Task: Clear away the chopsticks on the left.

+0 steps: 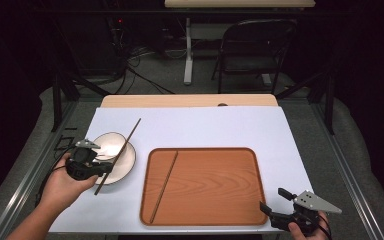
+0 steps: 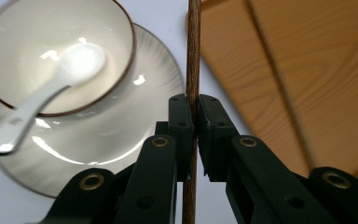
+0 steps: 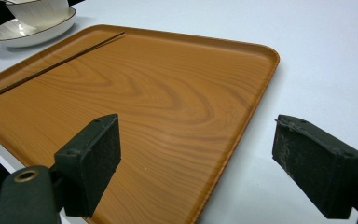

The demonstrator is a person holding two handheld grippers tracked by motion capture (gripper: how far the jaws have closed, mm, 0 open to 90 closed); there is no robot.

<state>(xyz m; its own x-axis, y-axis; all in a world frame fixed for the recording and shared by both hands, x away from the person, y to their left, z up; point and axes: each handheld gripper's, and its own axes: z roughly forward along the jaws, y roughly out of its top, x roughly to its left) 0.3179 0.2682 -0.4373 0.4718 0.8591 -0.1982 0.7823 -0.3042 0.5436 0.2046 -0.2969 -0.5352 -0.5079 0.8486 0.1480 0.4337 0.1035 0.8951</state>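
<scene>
- Pale blue-white sheet [image 1: 205,130] covering a light wooden table [image 1: 190,100], set in a dark room; beyond the table's far edge stand a black folding chair [image 1: 252,50], a white table leg [image 1: 188,50] and loose cables on grey floor.
- Landmark: rectangular orange-brown wood-grain tray [image 1: 215,190] with rounded corners, lying on the near half of the sheet.
- One thin dark wooden chopstick [image 1: 164,186] lies inside the tray, along its left side, running near to far.
- Round white saucer [image 1: 125,162] just left of the tray, on the sheet; on it sits a white bowl with a brown rim [image 2: 56,51], holding a white ceramic spoon [image 2: 42,100].
- Left gripper [image 1: 101,167], held in the person's left hand [image 1: 62,182] left of the tray, over the saucer: jaws closed on a second dark wooden chopstick [image 1: 117,156], which slants from near the tray's left edge up past the saucer.
- Right gripper [image 1: 272,201], at the tray's near right corner, in the right hand [image 1: 305,231]: jaws spread wide, nothing between them.
- No legible brand, label or writing can be made out.
</scene>
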